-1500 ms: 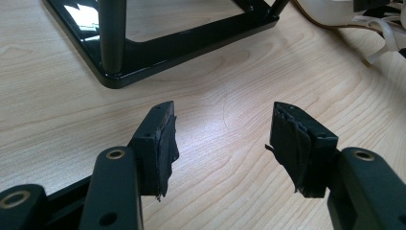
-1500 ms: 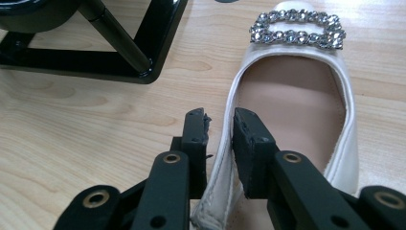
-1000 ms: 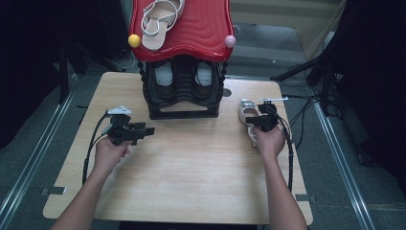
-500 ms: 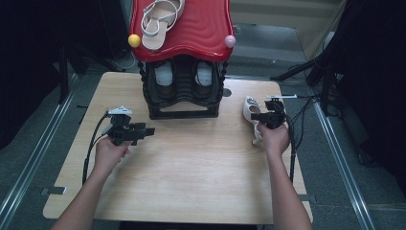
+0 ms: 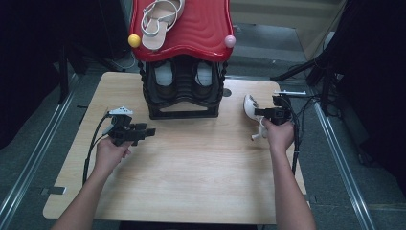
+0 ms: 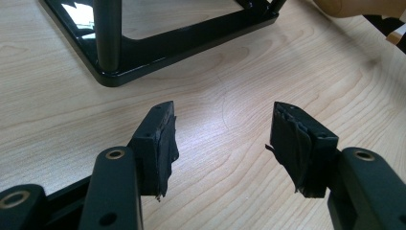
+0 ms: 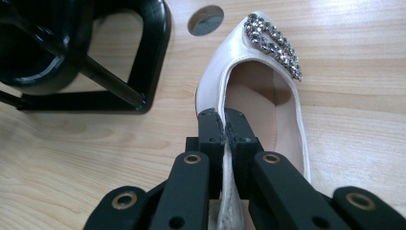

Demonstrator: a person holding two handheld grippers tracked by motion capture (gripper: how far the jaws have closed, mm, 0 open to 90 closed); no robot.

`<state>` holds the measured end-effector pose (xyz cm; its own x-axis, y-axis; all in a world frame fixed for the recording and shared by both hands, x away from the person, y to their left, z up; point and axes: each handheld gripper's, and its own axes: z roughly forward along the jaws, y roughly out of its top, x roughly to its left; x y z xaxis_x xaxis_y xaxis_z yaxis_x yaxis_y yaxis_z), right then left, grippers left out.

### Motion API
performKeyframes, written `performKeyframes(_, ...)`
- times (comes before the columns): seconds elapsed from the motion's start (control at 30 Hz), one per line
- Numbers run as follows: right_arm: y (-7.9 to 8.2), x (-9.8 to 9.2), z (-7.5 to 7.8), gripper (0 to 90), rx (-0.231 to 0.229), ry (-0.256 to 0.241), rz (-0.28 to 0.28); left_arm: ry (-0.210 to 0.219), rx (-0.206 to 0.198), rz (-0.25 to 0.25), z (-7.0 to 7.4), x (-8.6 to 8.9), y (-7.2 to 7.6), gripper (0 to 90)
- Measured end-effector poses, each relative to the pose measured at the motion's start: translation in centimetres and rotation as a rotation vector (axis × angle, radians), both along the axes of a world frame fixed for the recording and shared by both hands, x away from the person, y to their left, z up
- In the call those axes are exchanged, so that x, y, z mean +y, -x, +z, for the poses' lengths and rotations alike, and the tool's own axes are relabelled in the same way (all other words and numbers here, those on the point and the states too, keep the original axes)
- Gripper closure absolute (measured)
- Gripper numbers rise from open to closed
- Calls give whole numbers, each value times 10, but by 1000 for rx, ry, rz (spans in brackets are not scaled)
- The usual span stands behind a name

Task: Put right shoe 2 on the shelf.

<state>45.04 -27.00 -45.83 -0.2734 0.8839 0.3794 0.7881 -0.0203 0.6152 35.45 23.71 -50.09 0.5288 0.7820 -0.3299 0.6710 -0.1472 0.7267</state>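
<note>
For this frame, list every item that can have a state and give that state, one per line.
Left gripper: open, holding nothing, low over the bare table.
Right gripper: shut on the side wall of the white shoe.
White shoe: sole down by the table's right edge, jewelled toe pointing away.
Shoe rack: upright, a pair of shoes inside it.
Sandal: lying on the rack's red top.

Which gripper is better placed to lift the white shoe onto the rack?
Right: the right gripper is shut on the white shoe's side wall beside the rack. The left gripper hangs open, holding nothing.
</note>
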Motion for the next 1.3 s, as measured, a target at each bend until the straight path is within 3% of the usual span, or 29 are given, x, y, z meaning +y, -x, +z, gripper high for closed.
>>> performKeyframes(0.1,-2,2,8,889,-2,16,15,-1,2,-1,0,0,0,422)
performKeyframes(0.23,-3,3,19,889,-17,-28,20,-1,2,-3,0,0,0,422)
performKeyframes(0.77,-10,20,70,888,-71,-28,51,-14,2,-10,-1,-3,1,422)
performKeyframes(1.03,-13,24,107,888,-107,-58,53,-9,2,-13,-1,-3,0,422)
performKeyframes(1.3,-16,36,145,887,-153,-41,55,-2,-3,-14,-1,-4,1,422)
